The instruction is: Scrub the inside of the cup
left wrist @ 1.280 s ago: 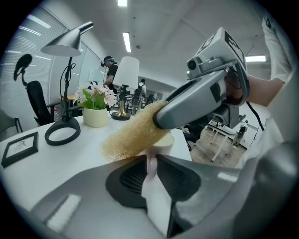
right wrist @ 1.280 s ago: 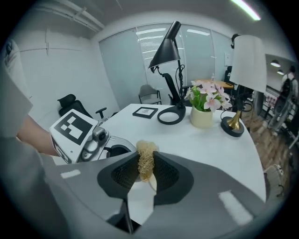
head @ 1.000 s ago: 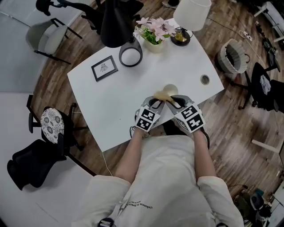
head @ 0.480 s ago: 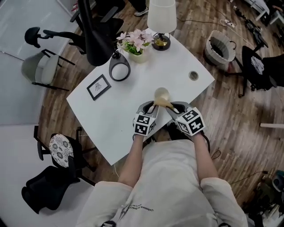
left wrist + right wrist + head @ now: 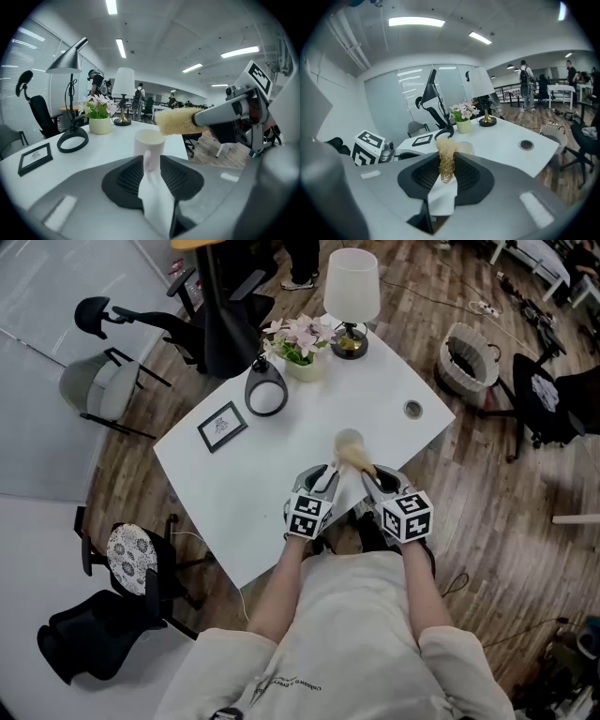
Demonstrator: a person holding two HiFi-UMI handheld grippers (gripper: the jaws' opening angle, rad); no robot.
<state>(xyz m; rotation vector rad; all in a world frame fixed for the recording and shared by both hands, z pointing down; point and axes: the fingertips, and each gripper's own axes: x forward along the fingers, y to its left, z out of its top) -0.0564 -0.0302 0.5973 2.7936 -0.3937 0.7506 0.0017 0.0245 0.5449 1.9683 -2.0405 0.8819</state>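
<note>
A white cup (image 5: 349, 442) stands upright near the table's front edge. My left gripper (image 5: 319, 486) is shut on the cup's handle (image 5: 149, 159), which shows between its jaws in the left gripper view. My right gripper (image 5: 380, 486) is shut on a yellow sponge brush (image 5: 357, 461). In the left gripper view the brush head (image 5: 176, 121) hangs just above and to the right of the cup's rim (image 5: 149, 136), outside the cup. In the right gripper view the brush (image 5: 446, 157) stands up between the jaws, and the cup (image 5: 465, 148) is partly hidden behind it.
On the white table (image 5: 281, 456) stand a black desk lamp with a ring base (image 5: 266, 390), a small picture frame (image 5: 222, 427), a flower pot (image 5: 302, 343) and a white shaded lamp (image 5: 352, 292). A cable grommet (image 5: 412, 410) sits at the right. Chairs and a wicker basket (image 5: 469, 357) surround the table.
The head camera has shifted, so the table sits differently in view. The brush head has moved from the cup's left side to its near right side. Both grippers keep their hold.
</note>
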